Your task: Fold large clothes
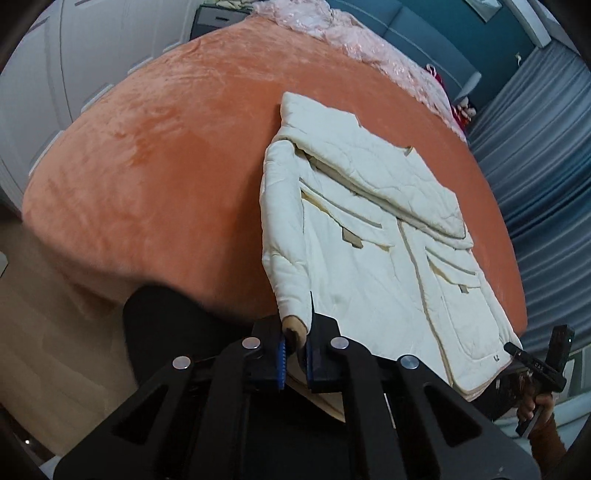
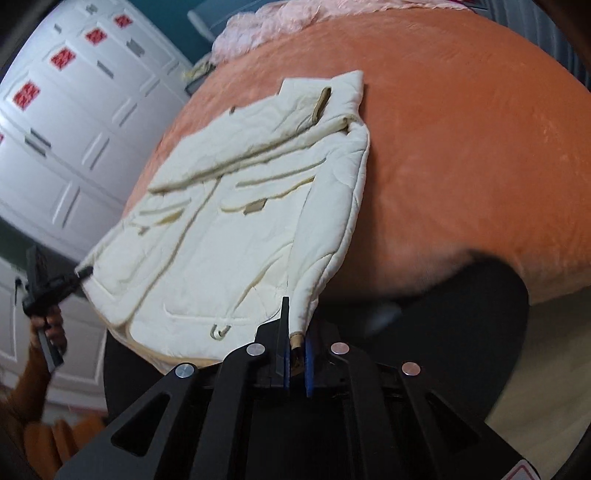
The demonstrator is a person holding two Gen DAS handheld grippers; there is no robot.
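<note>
Bed w/ orange blanket point(image 1: 155, 155); cream jacket point(image 1: 369, 258), pink fabric point(image 1: 351, 40) on it.

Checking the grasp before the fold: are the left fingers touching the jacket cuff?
Touching. The left wrist view shows the left gripper with its fingers closed on the tan cuff of the cream jacket.

Orange plush blanket point(image 1: 166, 155) covers bed. Crumpled pink quilt point(image 1: 343, 33) bunched at far end. White panelled wardrobe point(image 2: 70, 122) with red square decals point(image 2: 62, 59) beside bed. Blue-grey curtains point(image 1: 543, 155) on opposite side. Teal wall point(image 1: 472, 40) behind. Pale wood floor point(image 1: 48, 354) below.
</note>
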